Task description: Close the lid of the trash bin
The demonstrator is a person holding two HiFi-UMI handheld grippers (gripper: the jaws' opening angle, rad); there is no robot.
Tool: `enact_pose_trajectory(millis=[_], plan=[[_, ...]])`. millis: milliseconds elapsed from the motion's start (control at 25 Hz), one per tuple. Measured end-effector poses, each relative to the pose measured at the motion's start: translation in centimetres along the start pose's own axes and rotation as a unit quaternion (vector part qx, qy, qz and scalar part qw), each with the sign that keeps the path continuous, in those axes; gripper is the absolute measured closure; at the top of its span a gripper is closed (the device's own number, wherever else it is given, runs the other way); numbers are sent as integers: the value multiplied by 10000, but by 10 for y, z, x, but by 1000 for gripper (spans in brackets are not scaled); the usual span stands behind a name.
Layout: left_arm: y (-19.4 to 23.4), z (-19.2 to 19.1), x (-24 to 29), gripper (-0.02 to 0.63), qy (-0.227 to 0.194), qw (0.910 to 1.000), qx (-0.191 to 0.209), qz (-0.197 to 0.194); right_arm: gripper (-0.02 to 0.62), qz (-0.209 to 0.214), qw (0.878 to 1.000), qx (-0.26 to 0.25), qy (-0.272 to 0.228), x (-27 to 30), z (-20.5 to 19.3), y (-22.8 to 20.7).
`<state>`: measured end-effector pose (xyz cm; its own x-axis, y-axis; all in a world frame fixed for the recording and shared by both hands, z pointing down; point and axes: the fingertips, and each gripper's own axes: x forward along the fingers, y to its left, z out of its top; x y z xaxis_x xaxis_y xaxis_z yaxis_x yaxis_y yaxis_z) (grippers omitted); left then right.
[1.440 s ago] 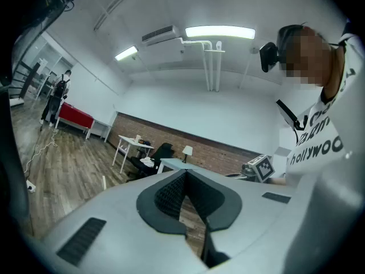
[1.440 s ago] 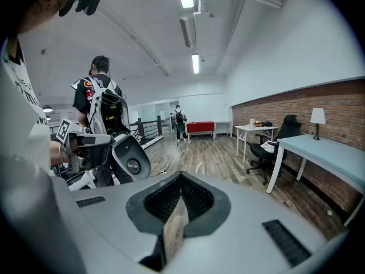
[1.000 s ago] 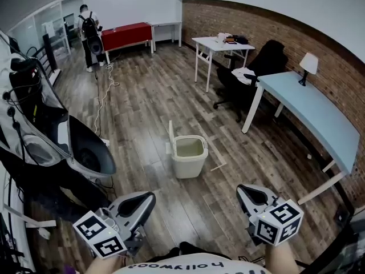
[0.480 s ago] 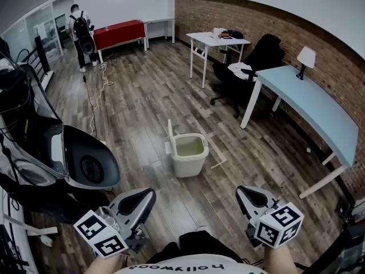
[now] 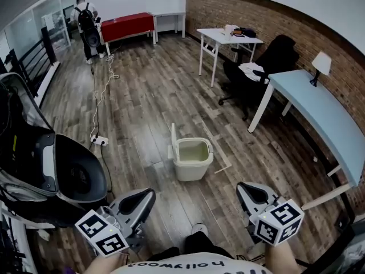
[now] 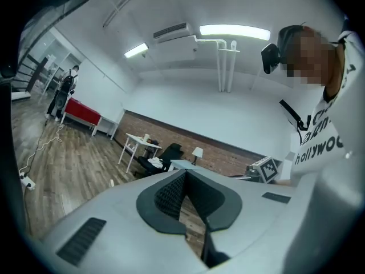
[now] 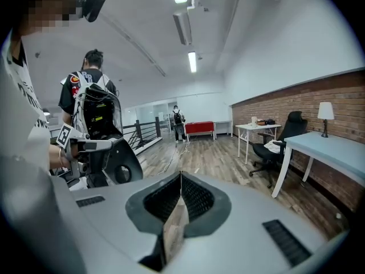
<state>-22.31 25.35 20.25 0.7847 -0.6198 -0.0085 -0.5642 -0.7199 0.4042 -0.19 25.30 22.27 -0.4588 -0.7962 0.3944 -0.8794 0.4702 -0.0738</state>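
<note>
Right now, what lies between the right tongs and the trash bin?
Wood floor, with a pale strip beside the trash bin; head view shows it.

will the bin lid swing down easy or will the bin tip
The trash bin looks empty, so it is likely light and may slide. Its lid stands upright and thin at one rim, so it probably drops with a light push.

Bare wooden floor (image 5: 171, 210) lies open from the left gripper (image 5: 149, 197) and right gripper (image 5: 242, 189) to the beige plastic trash bin (image 5: 191, 167). Its upright lid (image 5: 173, 137) has open air around it. A bulky black scooter (image 5: 77, 176) crowds the left; a pale blue desk (image 5: 319, 113) stands well right.
</note>
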Motion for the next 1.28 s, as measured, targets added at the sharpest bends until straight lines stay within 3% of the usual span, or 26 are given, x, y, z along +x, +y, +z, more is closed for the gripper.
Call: enact_pose_trajectory(millis=[640,920,1280], plan=[[63,20,116,600,-223,9972,-103,702,584,506,9983,-134,246,87,35,-121],[74,11,146,600,-350,9951,-152,908,584,800,9960,-302,244,108,40,-143],[75,5,164,600,-118,9947,-93,1019,584,961,9950,-77,257,120,33,-163]])
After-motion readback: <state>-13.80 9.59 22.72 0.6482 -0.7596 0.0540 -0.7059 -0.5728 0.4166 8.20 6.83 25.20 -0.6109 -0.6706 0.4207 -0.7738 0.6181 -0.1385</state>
